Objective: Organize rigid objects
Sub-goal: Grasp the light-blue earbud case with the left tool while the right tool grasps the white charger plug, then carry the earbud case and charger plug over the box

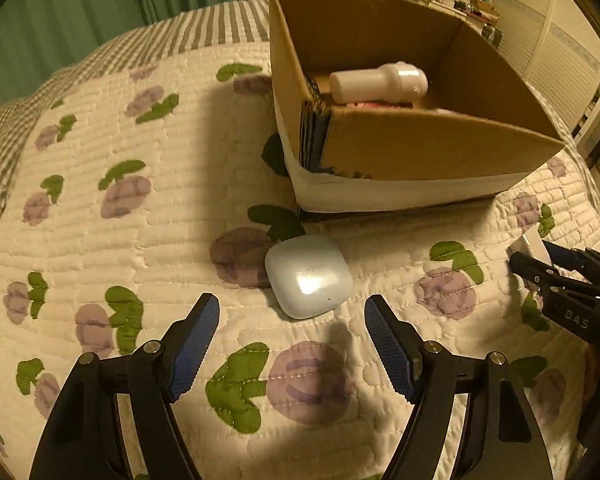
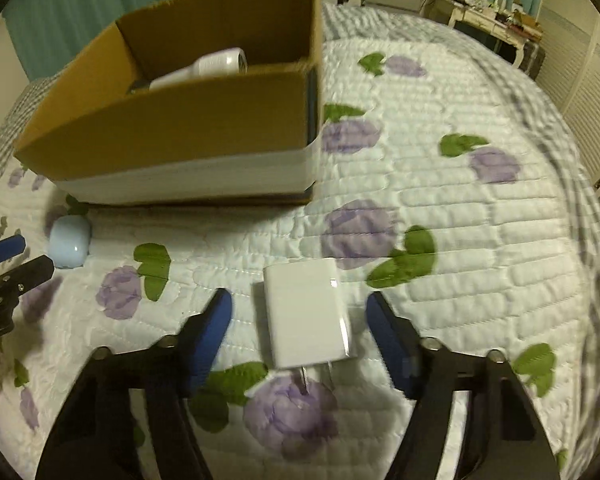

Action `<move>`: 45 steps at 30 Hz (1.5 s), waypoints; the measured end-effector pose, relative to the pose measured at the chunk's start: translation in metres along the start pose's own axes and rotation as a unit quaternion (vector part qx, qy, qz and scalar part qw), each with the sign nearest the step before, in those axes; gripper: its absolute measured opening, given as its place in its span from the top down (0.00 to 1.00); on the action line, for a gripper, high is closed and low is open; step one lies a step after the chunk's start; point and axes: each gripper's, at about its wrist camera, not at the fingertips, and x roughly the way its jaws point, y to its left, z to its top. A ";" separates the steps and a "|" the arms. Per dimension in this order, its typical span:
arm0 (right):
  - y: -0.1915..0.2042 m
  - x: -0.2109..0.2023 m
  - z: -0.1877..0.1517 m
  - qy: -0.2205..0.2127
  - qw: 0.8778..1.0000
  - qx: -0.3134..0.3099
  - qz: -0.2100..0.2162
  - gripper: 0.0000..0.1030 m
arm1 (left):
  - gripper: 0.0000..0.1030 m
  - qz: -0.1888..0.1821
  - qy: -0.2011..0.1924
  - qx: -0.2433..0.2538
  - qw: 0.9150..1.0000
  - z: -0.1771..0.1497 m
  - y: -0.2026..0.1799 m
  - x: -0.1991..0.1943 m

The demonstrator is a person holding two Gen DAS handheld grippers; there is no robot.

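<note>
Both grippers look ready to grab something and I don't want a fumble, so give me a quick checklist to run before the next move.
1. Left gripper open with the pale blue earbud case ahead of its fingers: ok.
2. Right gripper open around the white charger: ok.
3. Charger lying flat on the quilt, prongs toward the camera: ok.
4. Fingers touching either item: cannot tell; a gap shows on both sides.
5. Cardboard box open on top, with room beside the white bottle: ok.
6. Grippers well apart from each other: ok.
</note>
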 end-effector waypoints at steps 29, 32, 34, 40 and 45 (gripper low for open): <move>0.031 -0.053 0.011 -0.047 0.998 -0.013 0.036 0.60 | 0.47 -0.023 -0.015 0.019 0.999 0.001 -0.025 -0.021; 0.037 -0.078 0.012 -0.064 0.997 -0.017 0.034 0.60 | 0.47 -0.026 -0.031 0.015 0.999 0.001 -0.028 -0.045; 0.039 -0.098 0.011 -0.077 0.996 -0.021 0.034 0.60 | 0.47 -0.025 -0.043 0.013 0.999 0.001 -0.033 -0.064; 0.047 -0.156 0.010 -0.117 0.992 -0.027 0.030 0.60 | 0.47 -0.033 -0.097 0.016 0.995 0.009 -0.037 -0.128; 0.056 -0.205 0.012 -0.157 0.987 -0.038 0.028 0.60 | 0.46 -0.041 -0.139 0.013 0.989 0.013 -0.041 -0.178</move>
